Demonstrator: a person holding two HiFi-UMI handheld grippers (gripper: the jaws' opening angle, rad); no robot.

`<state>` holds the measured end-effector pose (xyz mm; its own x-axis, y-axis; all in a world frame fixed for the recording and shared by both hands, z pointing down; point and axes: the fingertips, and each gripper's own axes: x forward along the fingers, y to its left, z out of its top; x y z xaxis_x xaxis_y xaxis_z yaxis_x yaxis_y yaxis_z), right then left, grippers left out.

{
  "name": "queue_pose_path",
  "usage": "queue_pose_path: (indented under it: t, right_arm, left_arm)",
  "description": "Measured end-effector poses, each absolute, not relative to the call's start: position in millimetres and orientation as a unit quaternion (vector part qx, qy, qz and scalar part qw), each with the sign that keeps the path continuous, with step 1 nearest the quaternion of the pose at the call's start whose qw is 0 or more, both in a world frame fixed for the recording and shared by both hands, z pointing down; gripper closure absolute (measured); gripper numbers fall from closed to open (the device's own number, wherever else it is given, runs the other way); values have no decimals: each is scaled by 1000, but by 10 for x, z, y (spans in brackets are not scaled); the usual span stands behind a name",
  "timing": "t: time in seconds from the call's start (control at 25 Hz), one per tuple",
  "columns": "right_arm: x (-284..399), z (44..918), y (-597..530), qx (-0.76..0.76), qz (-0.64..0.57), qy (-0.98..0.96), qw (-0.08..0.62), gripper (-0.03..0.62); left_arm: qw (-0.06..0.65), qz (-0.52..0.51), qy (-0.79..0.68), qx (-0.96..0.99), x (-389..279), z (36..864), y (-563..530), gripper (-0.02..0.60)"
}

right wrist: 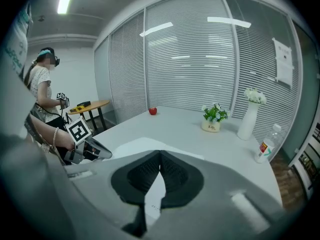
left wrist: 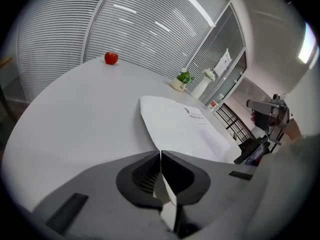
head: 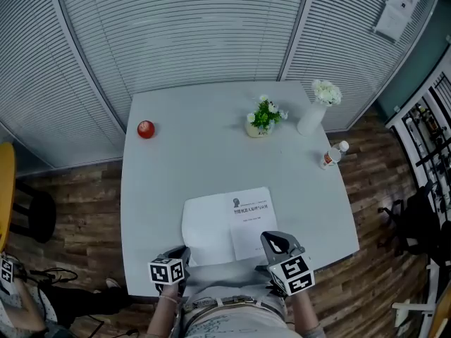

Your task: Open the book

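A white book [head: 239, 224] lies open near the table's front edge, its printed page on the right and its turned cover [head: 204, 231] curving on the left. My left gripper [head: 184, 251] is at the cover's near left corner. In the left gripper view its jaws [left wrist: 160, 153] are closed together, with the cover's corner [left wrist: 170, 119] running into their tip. My right gripper [head: 268, 238] sits over the printed page's lower right corner, and whether it touches the page is unclear. In the right gripper view its jaws [right wrist: 160, 153] are shut, with the white page [right wrist: 132, 146] beyond them.
On the grey table [head: 197, 160] are a red apple [head: 146, 129] at the far left, and a potted plant [head: 262, 118], a white vase of flowers [head: 315, 111] and a bottle [head: 332, 155] at the far right. Window blinds stand behind it. Another person [right wrist: 42, 84] stands by a round yellow table [right wrist: 90, 105].
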<state>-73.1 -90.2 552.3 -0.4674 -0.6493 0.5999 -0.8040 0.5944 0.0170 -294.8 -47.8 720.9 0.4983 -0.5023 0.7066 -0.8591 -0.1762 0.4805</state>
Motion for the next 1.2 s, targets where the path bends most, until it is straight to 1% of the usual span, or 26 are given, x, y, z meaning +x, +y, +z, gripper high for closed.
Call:
queue_pose_path:
  t: [0.48,0.68,0.92,1.2]
  right_arm:
    - [-644,5540,-913,413,132,-850,301,591]
    - [-586,5550,-951,403,130,-853,307,591]
    - [-509,5544,-996,388,125,-860,307,591]
    - [-466,5527,-1046,372,122,-870,300,591]
  left_arm:
    - [480,206,-477,707,-2866,7409,-454,575]
    - [475,218,-485,701,-2868,7404,-471,575]
    - [454,228,-515,690,-2902,7386,-486,575]
    - [435,234,-539,682,-2855,7379,-470,545]
